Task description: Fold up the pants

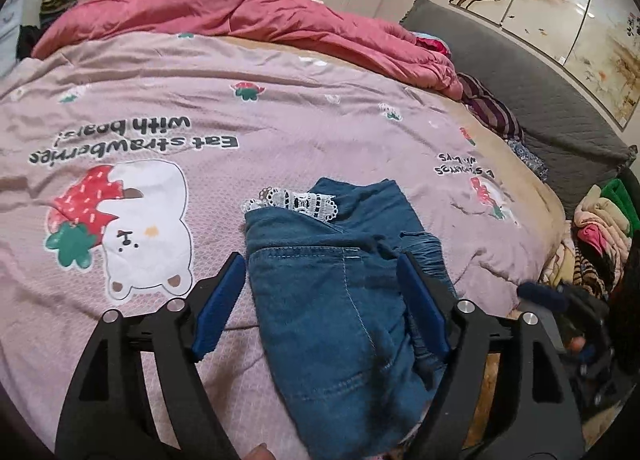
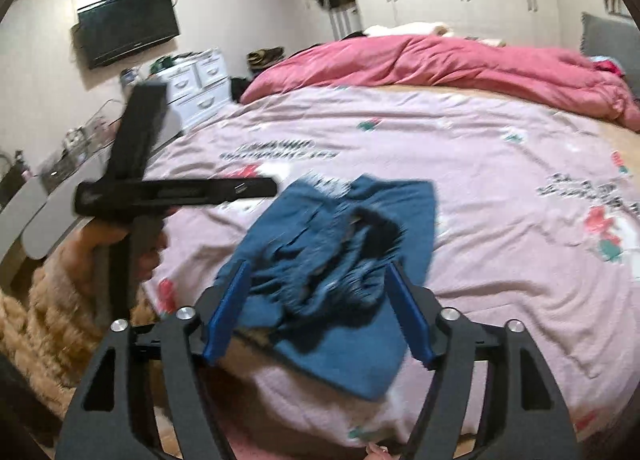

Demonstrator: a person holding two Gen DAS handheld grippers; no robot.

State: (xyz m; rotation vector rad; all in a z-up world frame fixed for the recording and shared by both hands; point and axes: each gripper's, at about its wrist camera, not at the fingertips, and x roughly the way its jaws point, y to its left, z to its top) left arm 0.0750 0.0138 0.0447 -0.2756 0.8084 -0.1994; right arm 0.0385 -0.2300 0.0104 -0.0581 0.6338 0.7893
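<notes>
Two tools hang above a bed (image 1: 304, 107) with their blue pads spread apart and nothing pinched between them. The left tool (image 1: 320, 280) points down at the pants (image 1: 328, 284), a blue denim bundle lying folded on the pink bedspread near the bed's near edge. In its view the left pad (image 1: 220, 300) sits over bare bedspread just beside the denim, and the right pad (image 1: 424, 300) sits over the bundle's right side; whether either touches the cloth cannot be told. White lace trim (image 1: 292, 199) shows at the far end of the bundle, next to a pocket seam.

The right tool (image 2: 320, 308) frames the same pants (image 2: 344, 244) from another side, its picture blurred. Its pads stand wide on either side of the rumpled dark top layer, clear of it. In that view the left tool (image 2: 168, 191) appears as a black bar held by a hand (image 2: 120, 244) to the left of the denim.

A red quilt (image 1: 248, 15) is heaped along the bed's far side. A bear and strawberry print (image 1: 120, 227) lies left of the pants.
</notes>
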